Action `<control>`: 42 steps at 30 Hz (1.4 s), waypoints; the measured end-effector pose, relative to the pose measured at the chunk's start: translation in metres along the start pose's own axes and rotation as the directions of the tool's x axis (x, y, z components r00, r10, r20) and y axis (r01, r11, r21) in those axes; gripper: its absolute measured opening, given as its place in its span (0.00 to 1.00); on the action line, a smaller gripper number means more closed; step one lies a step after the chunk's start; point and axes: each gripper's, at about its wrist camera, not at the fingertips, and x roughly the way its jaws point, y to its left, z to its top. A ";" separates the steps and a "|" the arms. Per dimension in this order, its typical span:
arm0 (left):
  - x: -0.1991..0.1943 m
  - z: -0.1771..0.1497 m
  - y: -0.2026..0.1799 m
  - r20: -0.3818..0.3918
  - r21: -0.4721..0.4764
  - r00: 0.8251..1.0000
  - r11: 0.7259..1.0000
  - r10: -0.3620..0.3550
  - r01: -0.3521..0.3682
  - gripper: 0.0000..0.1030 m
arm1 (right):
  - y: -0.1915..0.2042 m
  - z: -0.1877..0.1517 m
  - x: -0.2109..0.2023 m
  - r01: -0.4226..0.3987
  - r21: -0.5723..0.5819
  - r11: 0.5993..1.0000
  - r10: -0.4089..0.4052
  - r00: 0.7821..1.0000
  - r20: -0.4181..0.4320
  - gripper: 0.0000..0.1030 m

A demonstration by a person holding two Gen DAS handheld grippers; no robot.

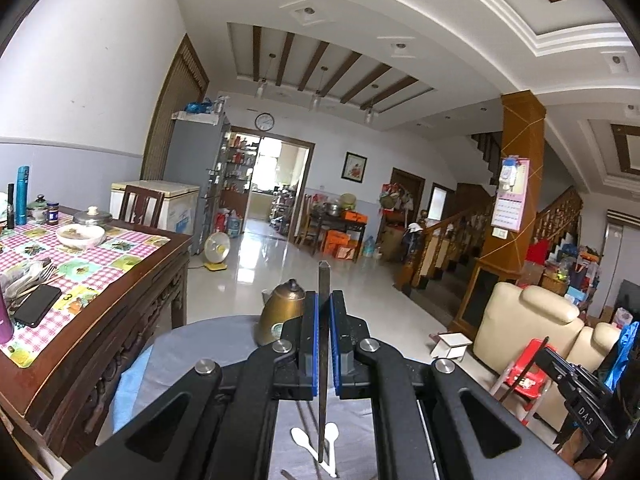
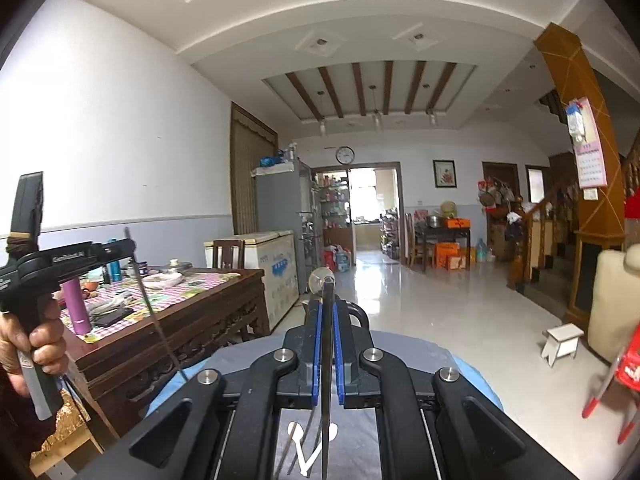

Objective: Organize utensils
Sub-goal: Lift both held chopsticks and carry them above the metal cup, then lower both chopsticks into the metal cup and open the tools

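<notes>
Both grippers carry utensils aloft: left gripper (image 1: 324, 304) clamped on a metal chopstick (image 1: 322, 360), right gripper (image 2: 327, 312) clamped on a ladle (image 2: 322, 280). Next: a holder, unseen.

Bright, even daylight pours from the far open doorway (image 1: 280, 176) and glares off the glossy pale tiled floor (image 1: 256, 264). Fisheye bends straight lines, corners vignette black, and the red stool (image 2: 624, 368) blurs.
</notes>
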 end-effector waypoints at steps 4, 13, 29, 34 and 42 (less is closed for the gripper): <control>-0.007 0.000 -0.011 0.013 0.007 0.999 0.999 -0.033 0.033 0.05 | 0.012 0.004 -0.007 -0.026 -0.009 1.000 0.026 1.000 0.009 0.06; -0.012 -0.019 -0.025 -0.004 0.005 0.997 0.997 -0.074 0.074 0.05 | 0.028 -0.004 0.002 -0.091 0.018 0.996 0.092 0.996 -0.016 0.06; -0.002 -0.082 -0.023 -0.118 -0.027 0.993 0.999 -0.020 0.017 0.05 | 0.047 -0.060 0.037 -0.139 0.051 0.989 0.145 0.978 -0.151 0.06; -0.001 -0.096 -0.023 -0.142 -0.034 0.990 0.999 0.001 -0.006 0.05 | 0.047 -0.074 0.044 -0.124 0.055 0.991 0.132 0.975 -0.178 0.06; 0.007 -0.111 -0.031 -0.171 -0.022 0.985 0.999 0.027 -0.031 0.05 | 0.043 -0.086 0.050 -0.119 0.067 0.991 0.131 0.968 -0.216 0.06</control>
